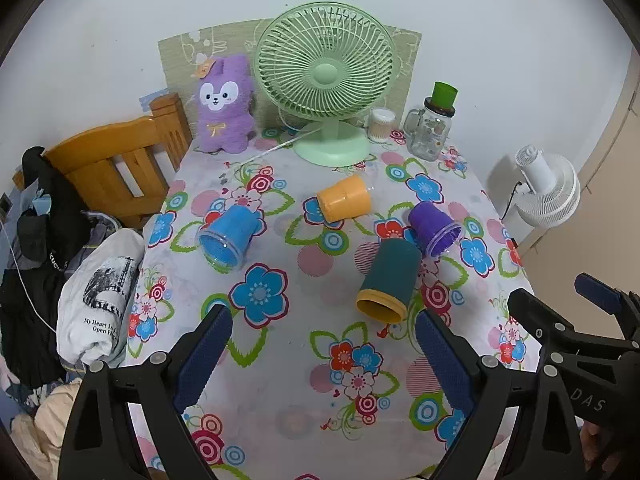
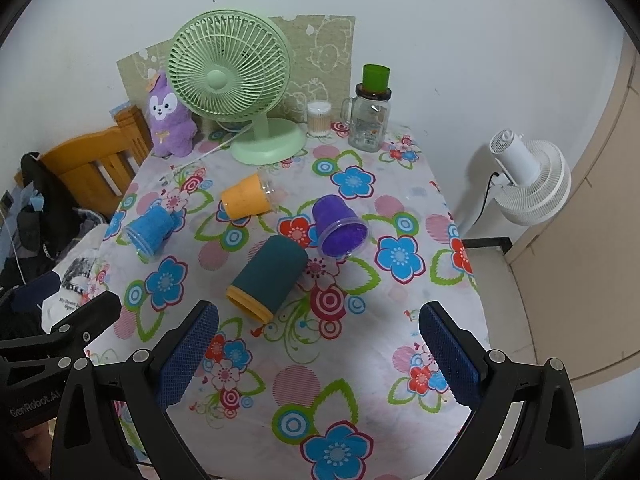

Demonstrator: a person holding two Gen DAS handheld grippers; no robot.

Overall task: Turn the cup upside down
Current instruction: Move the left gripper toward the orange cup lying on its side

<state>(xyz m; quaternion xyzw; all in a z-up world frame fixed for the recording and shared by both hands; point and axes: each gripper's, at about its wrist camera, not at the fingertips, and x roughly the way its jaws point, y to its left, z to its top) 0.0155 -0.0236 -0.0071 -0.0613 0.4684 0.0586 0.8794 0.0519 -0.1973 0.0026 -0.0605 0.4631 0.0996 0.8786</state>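
Observation:
Several cups lie on their sides on the flowered tablecloth (image 1: 304, 360). A dark teal cup with a yellow rim (image 1: 386, 280) (image 2: 269, 278) lies nearest, mouth toward me. A purple cup (image 1: 434, 228) (image 2: 338, 224) lies just behind it to the right, a blue cup (image 1: 228, 236) (image 2: 150, 232) at the left, and an orange cup (image 1: 344, 198) (image 2: 246, 199) further back. My left gripper (image 1: 324, 340) is open and empty, above the near table. My right gripper (image 2: 320, 332) is open and empty, just in front of the teal cup.
A green desk fan (image 1: 324, 80), a purple plush toy (image 1: 224, 108), a tub of cotton swabs (image 1: 380, 124) and a glass jar topped by a green cup (image 1: 432, 128) stand at the back. A wooden chair (image 1: 116, 160) with clothes is at left. A white fan (image 1: 544, 188) stands at right.

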